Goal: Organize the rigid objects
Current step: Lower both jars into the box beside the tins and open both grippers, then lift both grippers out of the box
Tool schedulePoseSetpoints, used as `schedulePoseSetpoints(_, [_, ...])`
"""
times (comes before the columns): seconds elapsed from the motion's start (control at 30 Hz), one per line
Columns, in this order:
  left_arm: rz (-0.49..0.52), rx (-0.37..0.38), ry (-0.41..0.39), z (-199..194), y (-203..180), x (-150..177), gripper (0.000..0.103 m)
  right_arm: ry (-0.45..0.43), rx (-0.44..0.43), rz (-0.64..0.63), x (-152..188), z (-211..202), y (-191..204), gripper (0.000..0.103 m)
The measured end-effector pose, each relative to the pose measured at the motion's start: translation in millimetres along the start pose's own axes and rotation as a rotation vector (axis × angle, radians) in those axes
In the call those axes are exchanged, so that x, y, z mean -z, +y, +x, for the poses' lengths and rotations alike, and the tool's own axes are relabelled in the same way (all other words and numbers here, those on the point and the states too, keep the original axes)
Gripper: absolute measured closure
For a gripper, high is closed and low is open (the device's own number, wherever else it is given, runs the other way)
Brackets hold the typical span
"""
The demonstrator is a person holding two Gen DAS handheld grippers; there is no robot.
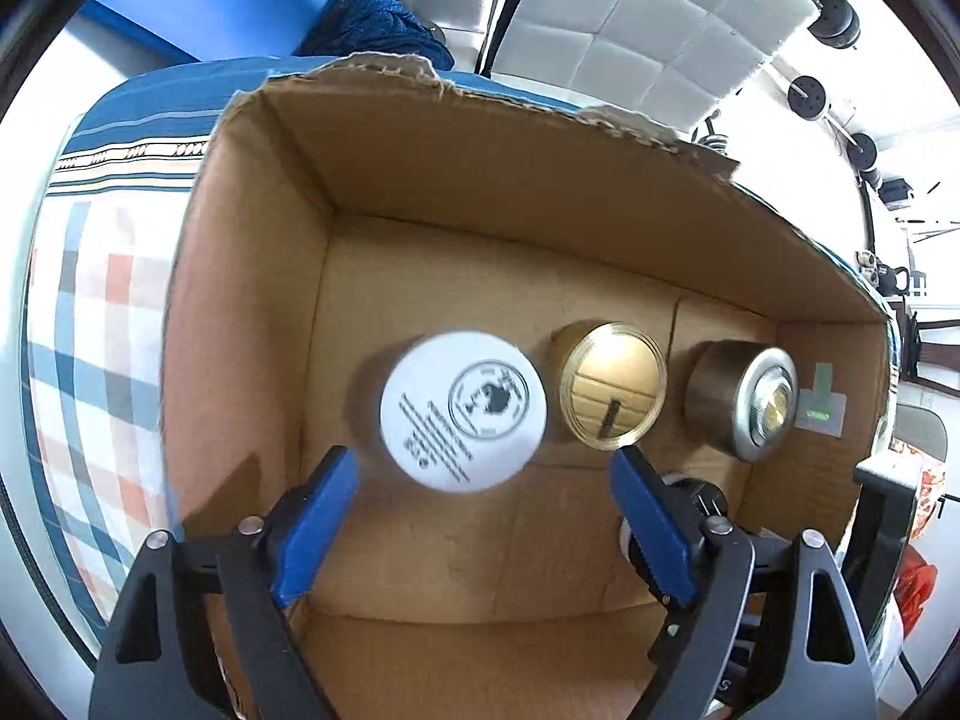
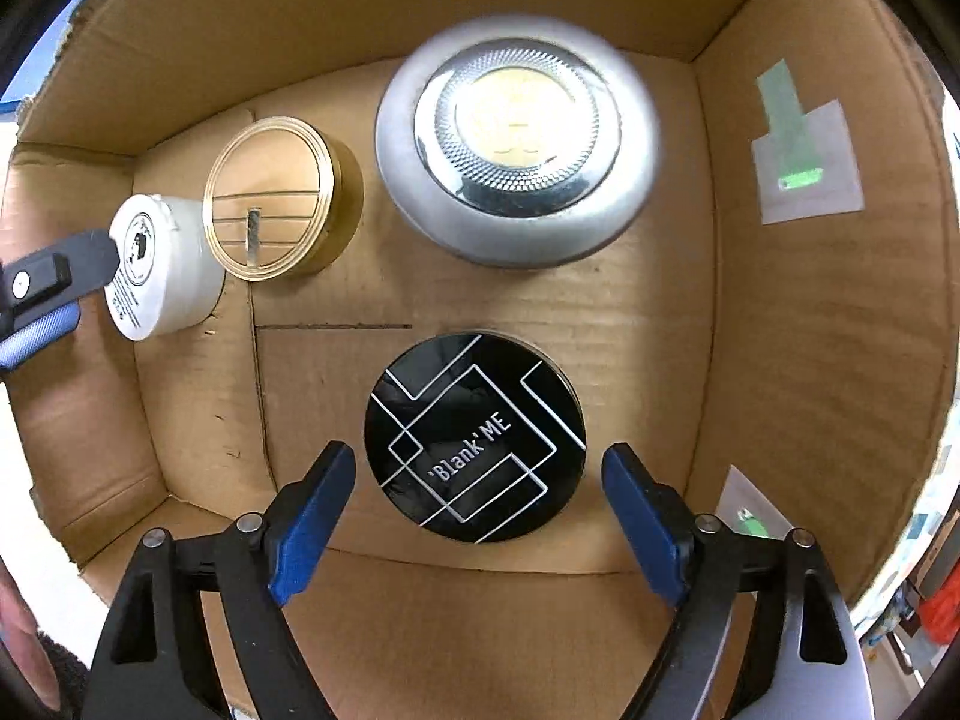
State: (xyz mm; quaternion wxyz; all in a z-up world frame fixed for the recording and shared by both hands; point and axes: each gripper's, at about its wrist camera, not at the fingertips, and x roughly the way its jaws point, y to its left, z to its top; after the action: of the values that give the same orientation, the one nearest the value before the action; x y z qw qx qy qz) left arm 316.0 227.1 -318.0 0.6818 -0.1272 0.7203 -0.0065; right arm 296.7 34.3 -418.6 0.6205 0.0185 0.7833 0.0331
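An open cardboard box [image 1: 252,312] holds several round containers. A white jar [image 1: 463,409] with black print on its lid stands at the left, a gold tin [image 1: 613,385] beside it, and a silver jar [image 1: 744,399] at the right. My left gripper [image 1: 483,462] is open, its blue fingers [image 1: 318,516] just short of the white jar. In the right wrist view the white jar [image 2: 159,267], gold tin [image 2: 276,198] and silver jar [image 2: 516,138] stand in a row. A black "Blank ME" compact [image 2: 475,437] lies on the floor in front. My right gripper [image 2: 479,456] is open, a finger on either side of the compact.
The box walls [image 2: 828,312] rise on all sides, with a taped label [image 2: 804,156] on the right wall. The box rests on a checked cloth [image 1: 90,324]. A blue bag [image 1: 372,18] and white padded wall lie behind. The left gripper's finger [image 2: 54,282] shows at the right wrist view's left edge.
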Motion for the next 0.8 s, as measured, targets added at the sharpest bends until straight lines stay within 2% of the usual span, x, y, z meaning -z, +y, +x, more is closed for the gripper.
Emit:
schedulePoseSetpoints(0.03, [0.003, -0.002, -0.005, -1.5, -3.4, 0.8, 0.014, -0.006, -0.004, 0.000, 2.0, -4.0, -0.2, 0.016])
schedulePoseSetpoints(0.1, [0.013, -0.011, -0.017, -11.9, -7.7, 7.8, 0.013, -0.026, -0.005, -0.007, 7.2, -13.3, -0.1, 0.005])
schedulePoseSetpoints(0.17, [0.022, -0.027, -0.036, -12.7, -9.1, 9.2, 0.000, -0.050, -0.008, -0.024, 15.3, -22.2, 2.0, 0.000])
schedulePoseSetpoints(0.3, [0.038, -0.090, -0.107, -31.6, -10.6, 26.0, 0.000, -0.080, -0.010, -0.034, 34.5, -39.8, 3.8, 0.000])
schedulePoseSetpoints(0.43, [0.075, -0.083, -0.164, -57.2, -17.3, 48.8, 0.000, -0.154, 0.019, -0.025, 54.0, -65.3, -1.5, 0.000])
schedulePoseSetpoints(0.63, [0.127, -0.089, -0.254, -95.0, -32.3, 81.6, 0.000, -0.226, 0.013, -0.027, 78.8, -101.4, 4.5, 0.000])
schedulePoseSetpoints(0.8, [0.164, -0.110, -0.288, -116.8, -46.1, 106.1, 0.000, -0.275, 0.000, -0.040, 102.5, -134.5, 0.1, 0.000])
